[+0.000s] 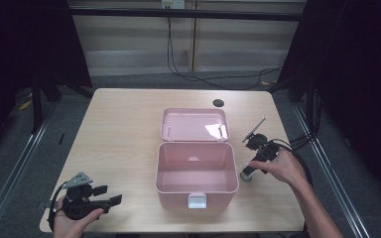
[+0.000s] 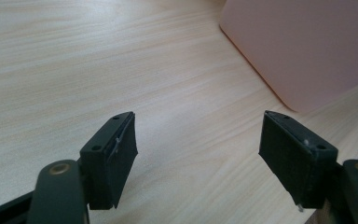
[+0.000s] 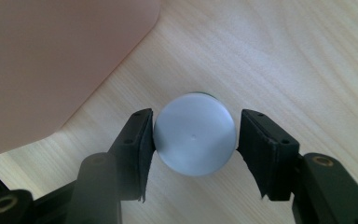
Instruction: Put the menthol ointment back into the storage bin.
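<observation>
So the right gripper (image 3: 195, 140) points straight down over a small round container with a flat white cap (image 3: 195, 134), one black jaw on each side of the cap and the pads touching its rim, so I'd call that a grip from the top. The container stands upright on the pale wooden table (image 1: 124, 129), just beside the right wall of the open pink plastic box (image 1: 197, 171), probably because that's where it's headed. The hinged pink lid (image 1: 194, 125) lies flat behind the box, out of the way. The left gripper (image 1: 113, 199) rests low near the front left corner, jaws wide apart with nothing between them.
</observation>
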A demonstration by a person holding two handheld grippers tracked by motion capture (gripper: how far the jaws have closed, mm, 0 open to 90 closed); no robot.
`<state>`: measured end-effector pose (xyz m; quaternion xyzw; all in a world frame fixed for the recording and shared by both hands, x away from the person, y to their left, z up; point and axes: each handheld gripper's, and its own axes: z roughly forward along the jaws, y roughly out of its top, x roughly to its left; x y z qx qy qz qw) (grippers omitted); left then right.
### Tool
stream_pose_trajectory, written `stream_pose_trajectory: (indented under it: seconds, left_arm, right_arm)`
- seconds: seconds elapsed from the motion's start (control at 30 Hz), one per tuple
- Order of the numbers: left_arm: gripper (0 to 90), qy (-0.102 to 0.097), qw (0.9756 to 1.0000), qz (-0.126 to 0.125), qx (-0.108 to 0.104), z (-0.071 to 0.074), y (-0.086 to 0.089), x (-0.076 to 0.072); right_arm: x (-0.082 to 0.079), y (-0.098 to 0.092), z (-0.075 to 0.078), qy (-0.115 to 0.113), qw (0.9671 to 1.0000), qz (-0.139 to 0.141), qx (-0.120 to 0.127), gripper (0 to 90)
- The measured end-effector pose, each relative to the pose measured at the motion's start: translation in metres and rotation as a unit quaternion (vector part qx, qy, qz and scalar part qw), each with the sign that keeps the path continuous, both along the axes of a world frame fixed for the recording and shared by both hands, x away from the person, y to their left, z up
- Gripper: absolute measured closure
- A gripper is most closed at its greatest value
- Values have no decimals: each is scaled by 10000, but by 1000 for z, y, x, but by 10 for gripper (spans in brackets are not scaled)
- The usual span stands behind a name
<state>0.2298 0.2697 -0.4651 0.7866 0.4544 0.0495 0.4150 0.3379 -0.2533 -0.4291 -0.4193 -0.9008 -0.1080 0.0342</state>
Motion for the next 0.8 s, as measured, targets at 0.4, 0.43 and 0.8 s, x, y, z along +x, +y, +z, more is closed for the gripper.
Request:
stream_pose_trajectory:
  seconds: [0.4,0.43,0.8]
  left_arm:
    - [272,-5,10000,-17,0,0,1,0]
    - [272,-2,10000,-11,2,0,1,0]
    - [272,4,10000,-5,-10,0,0,0]
  right_arm:
    - [3,9,-8,127,9995,146,-246,498]
    - [3,9,-8,125,9995,148,-256,498]
    - [2,10,-5,119,9991,202,-366,505]
